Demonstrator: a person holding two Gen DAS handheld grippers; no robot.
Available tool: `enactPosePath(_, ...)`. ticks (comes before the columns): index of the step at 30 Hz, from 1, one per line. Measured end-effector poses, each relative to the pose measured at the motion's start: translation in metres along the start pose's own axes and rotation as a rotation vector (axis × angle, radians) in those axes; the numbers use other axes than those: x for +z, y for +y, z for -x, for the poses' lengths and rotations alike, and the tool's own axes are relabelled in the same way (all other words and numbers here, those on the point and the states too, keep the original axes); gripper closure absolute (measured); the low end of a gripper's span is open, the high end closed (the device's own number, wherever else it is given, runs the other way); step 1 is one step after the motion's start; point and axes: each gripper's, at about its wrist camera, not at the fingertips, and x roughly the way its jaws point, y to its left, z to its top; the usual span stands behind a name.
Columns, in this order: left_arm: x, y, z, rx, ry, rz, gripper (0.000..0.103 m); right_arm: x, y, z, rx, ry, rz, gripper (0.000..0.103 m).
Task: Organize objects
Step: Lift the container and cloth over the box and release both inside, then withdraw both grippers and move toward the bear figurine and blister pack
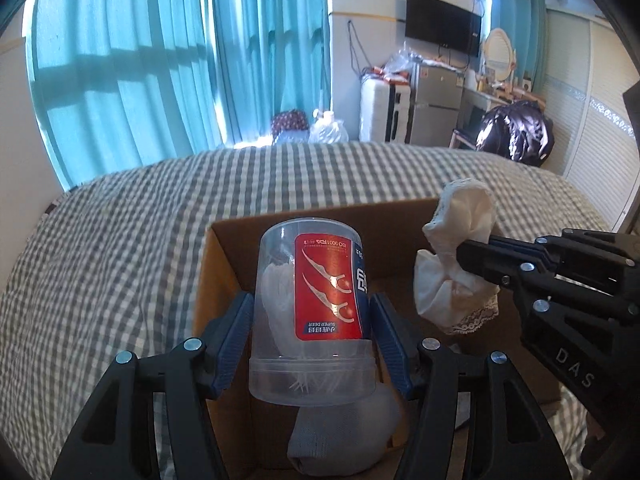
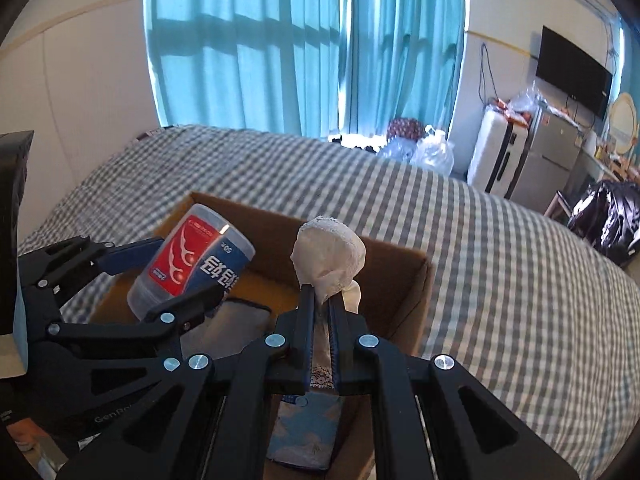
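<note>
Plastic floss jar point(image 1: 314, 316) clamped in left gripper point(image 1: 314, 344); right gripper point(image 2: 322, 300) pinches white sock point(image 2: 330, 254).

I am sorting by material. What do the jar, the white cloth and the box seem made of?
Jar: clear glossy plastic, apparently; the floss picks show through it.
White cloth: soft woven fabric, likely cotton, crumpled, with lace trim.
Box: matte brown cardboard, with thin raw edges.

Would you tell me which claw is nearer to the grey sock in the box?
Left. The left claw holds the floss-pick jar directly above the grey sock; the right claw is off to the side.
</note>
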Motion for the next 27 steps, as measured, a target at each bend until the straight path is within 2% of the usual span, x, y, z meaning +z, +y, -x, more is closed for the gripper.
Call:
enactPosePath(4,-0.005,0.002,-0.009,0.006,0.024,0.007,0.041,-0.006,-0.008,-0.003,0.023,0.021,-0.019,0.097)
enactPosePath(9,-0.007,0.000,0.000,0.006,0.020,0.022,0.038,-0.004,-0.009,0.019,0.039,-0.001,-0.032,0.095)
enactPosePath(10,-0.007,0.000,0.008,-0.002,0.014,0.023,0.034,-0.003,-0.009,0.026,0.035,-0.008,-0.033,0.088)
enactPosePath(11,-0.005,0.001,0.012,-0.008,0.010,0.022,0.022,-0.001,-0.008,0.035,0.023,-0.015,-0.033,0.082)
enactPosePath(12,-0.002,0.000,0.023,-0.006,-0.001,0.019,0.010,0.002,-0.007,0.044,0.008,-0.024,-0.033,0.070)
enactPosePath(14,0.004,-0.002,0.049,0.022,-0.044,0.005,0.004,0.007,-0.008,0.069,-0.014,-0.052,-0.037,0.059)
enactPosePath(16,0.009,-0.004,0.072,0.034,-0.078,-0.020,0.003,0.012,-0.006,0.092,-0.025,-0.077,-0.041,0.044)
enactPosePath(18,0.015,-0.006,0.098,0.069,-0.109,-0.044,0.002,0.017,-0.005,0.121,-0.049,-0.116,-0.051,0.036)
enactPosePath(20,0.018,-0.005,0.127,0.104,-0.149,-0.062,0.000,0.020,-0.004,0.153,-0.065,-0.149,-0.067,0.032)
enactPosePath(21,0.020,-0.005,0.139,0.112,-0.162,-0.065,0.000,0.021,-0.001,0.171,-0.061,-0.157,-0.071,0.027)
enactPosePath(27,0.014,0.001,0.207,0.114,-0.205,-0.075,0.000,0.012,0.032,0.255,-0.131,-0.198,-0.006,0.014)
